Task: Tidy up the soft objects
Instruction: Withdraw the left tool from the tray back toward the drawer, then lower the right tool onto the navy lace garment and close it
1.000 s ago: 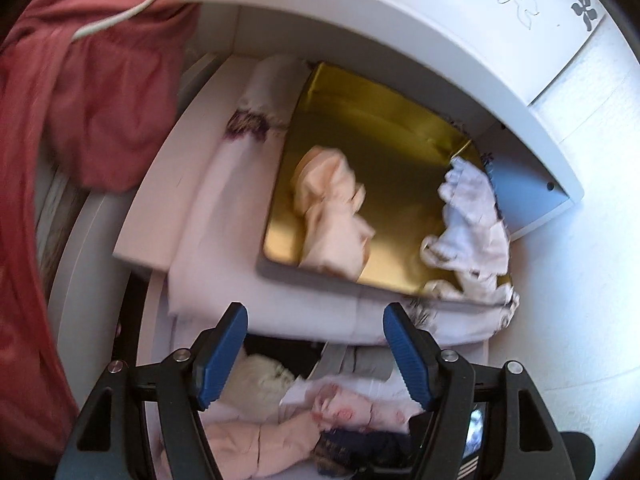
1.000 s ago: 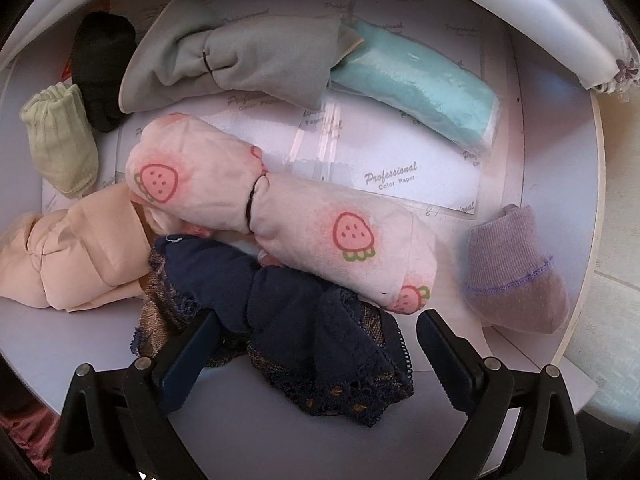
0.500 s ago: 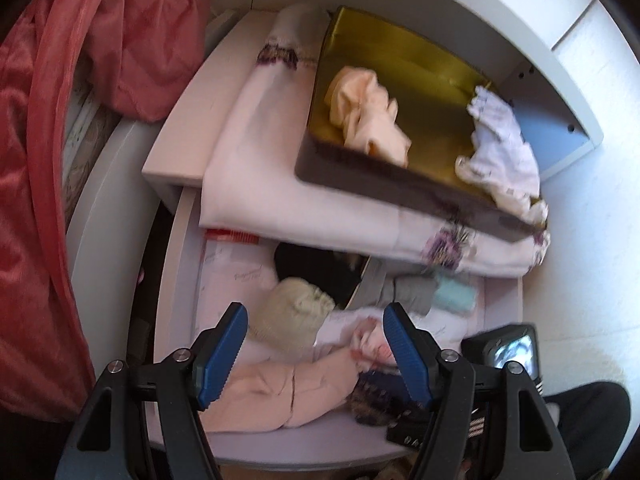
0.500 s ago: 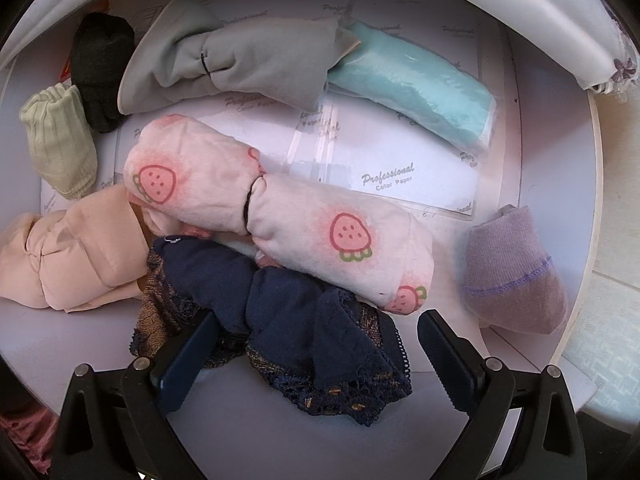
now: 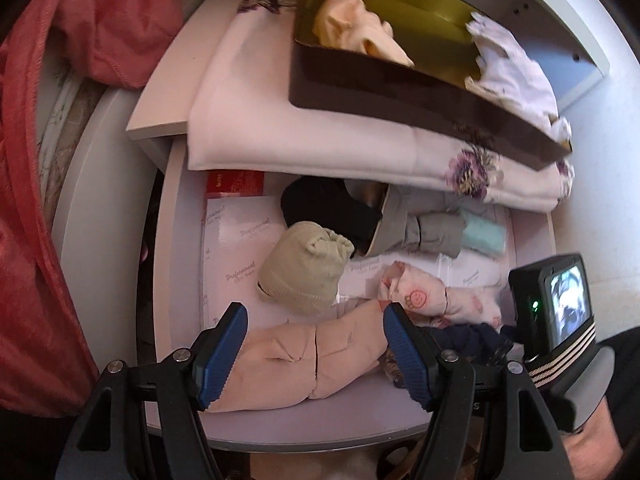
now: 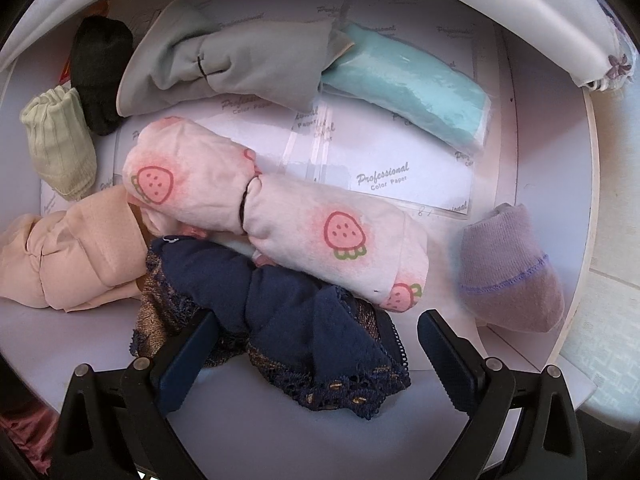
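Left wrist view: we see our left gripper (image 5: 314,344) spread wide over the peach roll (image 5: 304,364), which lies sideways near the front of the drawer (image 5: 180,280). The gold tray (image 5: 420,96) above holds a peach cloth (image 5: 360,32) and a white cloth (image 5: 508,68). Our right gripper (image 6: 316,354) is spread wide over the navy lace (image 6: 288,320).

A strawberry-print roll (image 6: 264,216), pinched by a dark band at its middle, lies slanted from ten to four o'clock in the drawer. Touching it at six o'clock sprawls a crumpled navy lace piece (image 6: 280,320). At nine o'clock lies a peach bundle (image 6: 76,256) — above it a pale green sock (image 6: 60,144) and a black sock (image 6: 100,72). A grey roll (image 6: 228,68) and a mint packet (image 6: 408,88) span twelve o'clock; a lilac sock (image 6: 512,272) sits alone at three o'clock.
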Tool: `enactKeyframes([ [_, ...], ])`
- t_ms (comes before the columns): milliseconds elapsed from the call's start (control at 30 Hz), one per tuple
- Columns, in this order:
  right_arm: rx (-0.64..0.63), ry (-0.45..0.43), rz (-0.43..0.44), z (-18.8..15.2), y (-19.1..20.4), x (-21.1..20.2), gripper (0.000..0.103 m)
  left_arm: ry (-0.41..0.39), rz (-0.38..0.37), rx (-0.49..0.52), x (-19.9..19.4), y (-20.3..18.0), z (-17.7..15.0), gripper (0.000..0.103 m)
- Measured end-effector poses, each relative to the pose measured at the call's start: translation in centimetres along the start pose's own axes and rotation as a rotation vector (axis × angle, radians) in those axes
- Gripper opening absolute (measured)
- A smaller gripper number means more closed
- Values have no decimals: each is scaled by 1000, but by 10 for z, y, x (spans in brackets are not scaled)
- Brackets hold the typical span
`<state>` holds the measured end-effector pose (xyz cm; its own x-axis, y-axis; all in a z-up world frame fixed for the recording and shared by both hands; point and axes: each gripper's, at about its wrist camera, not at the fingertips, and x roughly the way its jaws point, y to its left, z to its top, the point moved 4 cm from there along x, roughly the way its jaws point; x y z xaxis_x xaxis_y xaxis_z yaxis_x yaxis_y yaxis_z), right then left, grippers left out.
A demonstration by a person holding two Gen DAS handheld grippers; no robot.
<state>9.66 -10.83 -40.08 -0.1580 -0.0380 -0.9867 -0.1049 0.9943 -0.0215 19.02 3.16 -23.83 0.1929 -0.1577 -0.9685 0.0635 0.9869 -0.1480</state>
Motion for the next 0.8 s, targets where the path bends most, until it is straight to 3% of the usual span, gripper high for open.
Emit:
enactKeyframes([
  [400,1,0,0,0,0,0,100,-2,3,31,3,-5,-1,71],
  [800,33,-19,21,2,-10,-6,100,100,31,-22,25,7,-12,70],
])
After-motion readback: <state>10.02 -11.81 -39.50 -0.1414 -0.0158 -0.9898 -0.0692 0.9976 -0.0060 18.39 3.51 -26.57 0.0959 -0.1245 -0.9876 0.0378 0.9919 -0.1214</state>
